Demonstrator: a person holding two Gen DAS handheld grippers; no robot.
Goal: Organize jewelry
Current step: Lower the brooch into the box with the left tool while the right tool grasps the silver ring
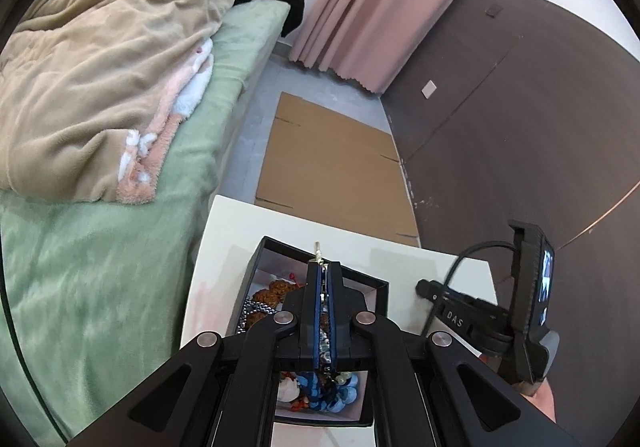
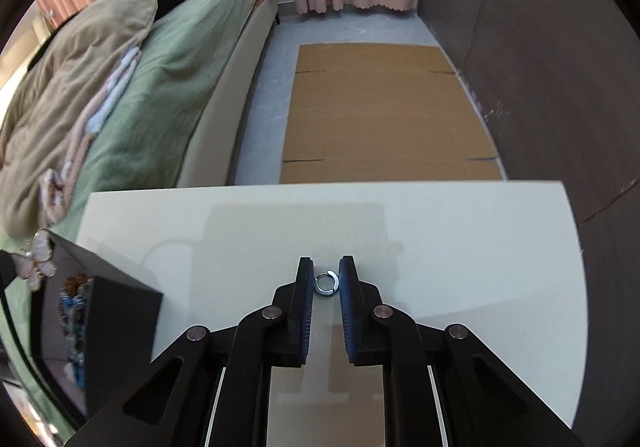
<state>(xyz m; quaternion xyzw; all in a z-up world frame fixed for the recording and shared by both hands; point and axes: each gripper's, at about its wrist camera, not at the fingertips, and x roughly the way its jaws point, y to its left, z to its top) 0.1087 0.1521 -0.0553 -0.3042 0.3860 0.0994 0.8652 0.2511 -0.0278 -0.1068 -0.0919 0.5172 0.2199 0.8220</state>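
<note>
Ring of silver metal lies flat on the white table, between the two fingers of my right gripper — the fingers stand apart, each just beside the ring, not pressing it. My left gripper is clenched on a butterfly brooch, and I hold it over the black jewelry box at the table's left side. Inside the box I see beads, blue and brown. Beyond the table lie flat cardboard and a bed.
</note>
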